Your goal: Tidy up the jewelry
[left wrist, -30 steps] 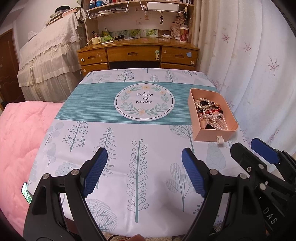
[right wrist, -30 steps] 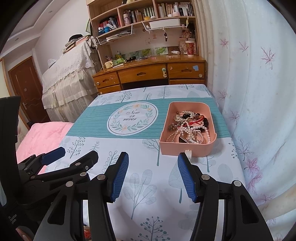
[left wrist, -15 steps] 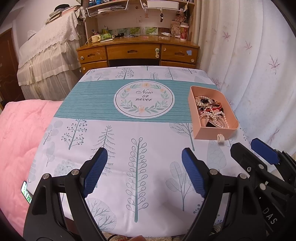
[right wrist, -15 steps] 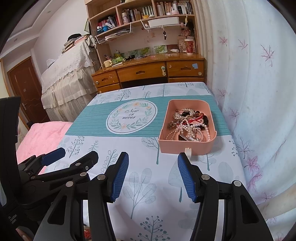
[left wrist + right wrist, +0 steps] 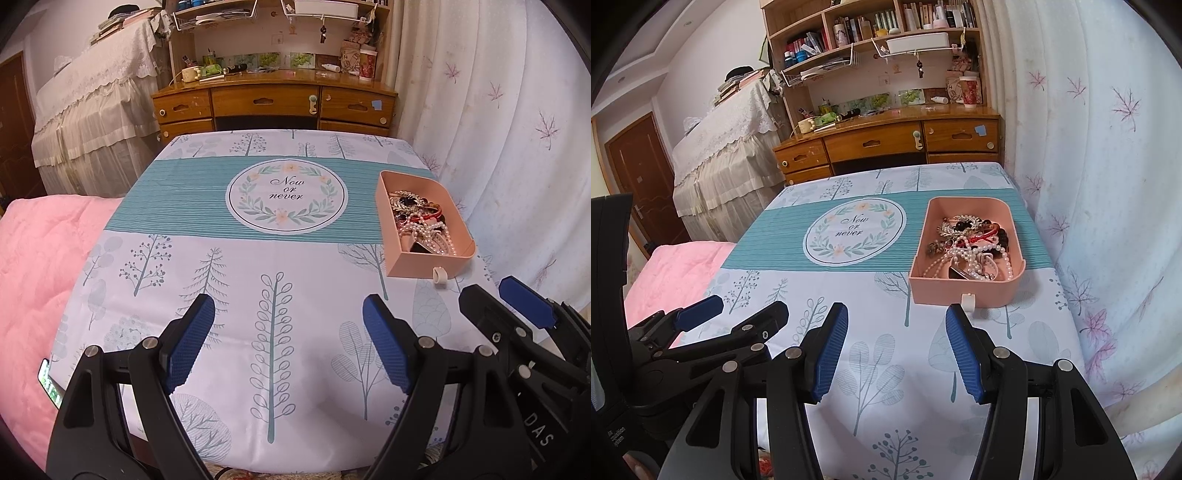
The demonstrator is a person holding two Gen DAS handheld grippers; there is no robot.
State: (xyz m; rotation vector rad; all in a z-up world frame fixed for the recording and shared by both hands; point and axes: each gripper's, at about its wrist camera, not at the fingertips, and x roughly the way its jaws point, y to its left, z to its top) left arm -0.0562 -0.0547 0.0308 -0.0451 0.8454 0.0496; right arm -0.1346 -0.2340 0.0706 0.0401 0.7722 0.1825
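- Sitting on the tabletop (image 5: 849, 369) toward its right edge, near the curtain: pink tray (image 5: 964, 293), open-topped, with a small white tab (image 5: 968, 301) at its near wall.
- Lay heaped inside it: tangled jewelry (image 5: 971, 243), with a pearl strand (image 5: 975, 258), red cord pieces, dark beads and a gilt ornament wound through one another.
- Judged light, limp and chain-like; likely to drape and trail when lifted, and to drag neighbours along where strands cross.
- Judged slippery on the round pearls, so a pinch across a bunched length of strand looked safer than one on a single bead.
- Judged fragile at the threads and clasps; slow, straight lifts advised over tugging against the knot.
- Looked best taken from the top of the heap, at a loop lying free of the rest.
- Hovered short of the tray with fingers moderately apart and nothing between them: right hand-held gripper (image 5: 895, 352).
- Hung over bare cloth, well apart from the tray, fingers spread wide and empty: left hand-held gripper (image 5: 288, 341).
- Could be steadied by its stiff plastic walls while a strand was drawn out.
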